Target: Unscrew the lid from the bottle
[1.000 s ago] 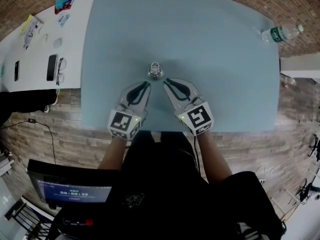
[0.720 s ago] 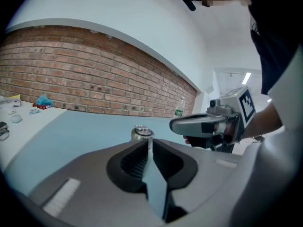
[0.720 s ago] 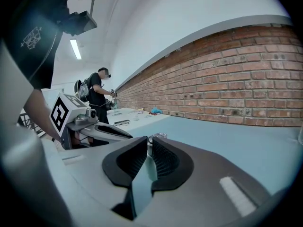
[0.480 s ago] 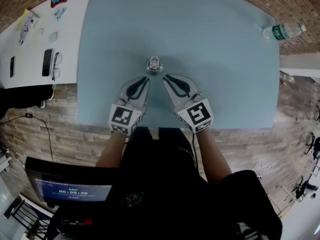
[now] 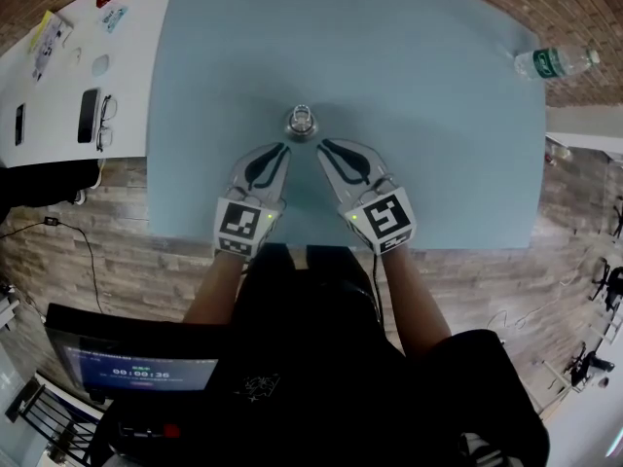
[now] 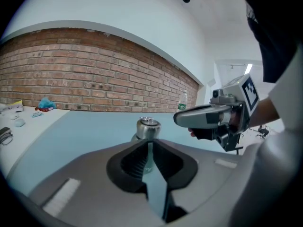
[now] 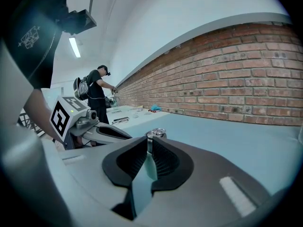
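Bottle (image 5: 301,123) upright on table (image 5: 438,163) — plastic bottle (image 5: 550,63) at far corner.

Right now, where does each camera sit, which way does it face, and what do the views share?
Head view: on the person's head, steeply down at the table; forearms, left gripper, right gripper show.
Left gripper view: rides that gripper, faces the bottle and brick wall; own shut jaws, right gripper show.
Right gripper view: mirrored; left gripper at its left.
Shared: all show the bottle.
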Motion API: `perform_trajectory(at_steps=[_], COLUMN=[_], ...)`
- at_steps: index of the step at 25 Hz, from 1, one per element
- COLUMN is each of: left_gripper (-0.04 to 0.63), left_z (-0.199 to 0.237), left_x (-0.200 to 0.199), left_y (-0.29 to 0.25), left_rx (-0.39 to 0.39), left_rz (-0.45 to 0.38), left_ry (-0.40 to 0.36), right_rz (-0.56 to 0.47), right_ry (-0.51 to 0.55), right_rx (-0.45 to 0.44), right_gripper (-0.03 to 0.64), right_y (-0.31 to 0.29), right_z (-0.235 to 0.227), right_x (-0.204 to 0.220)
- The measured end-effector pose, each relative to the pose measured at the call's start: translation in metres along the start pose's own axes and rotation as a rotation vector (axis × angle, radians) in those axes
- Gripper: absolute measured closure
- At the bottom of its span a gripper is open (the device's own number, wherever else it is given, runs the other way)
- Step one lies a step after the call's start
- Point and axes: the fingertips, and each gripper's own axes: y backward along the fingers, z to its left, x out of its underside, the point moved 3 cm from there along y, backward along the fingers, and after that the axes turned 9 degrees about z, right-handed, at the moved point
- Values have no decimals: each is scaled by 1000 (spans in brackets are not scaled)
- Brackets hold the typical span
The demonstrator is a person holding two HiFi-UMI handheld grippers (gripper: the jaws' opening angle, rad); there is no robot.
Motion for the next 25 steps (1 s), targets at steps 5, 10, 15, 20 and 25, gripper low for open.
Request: perform_trajectory(at_steps=[5, 10, 15, 20, 25], left_gripper=[566, 566, 566, 566, 563], left_z=[1, 0, 1, 4, 4], left_x=[3, 6, 9, 10, 12], left_y=[-3, -5, -9, -10, -12], left_rx=[1, 0, 3, 3, 7], left_rz=[1, 4, 11, 10, 18], left_ry=[13, 26, 27, 29, 26], right_rz=[2, 10, 15, 18, 15], right_ry=[-4, -1, -6, -1, 0], right_rx=[0, -2, -2, -7, -13], right_gripper=[583, 583, 583, 583, 583], right_y=[-3, -6, -8, -12, -14], right_z=[-1, -2, -4, -4, -4], right_x=[-1, -1, 0, -1, -4])
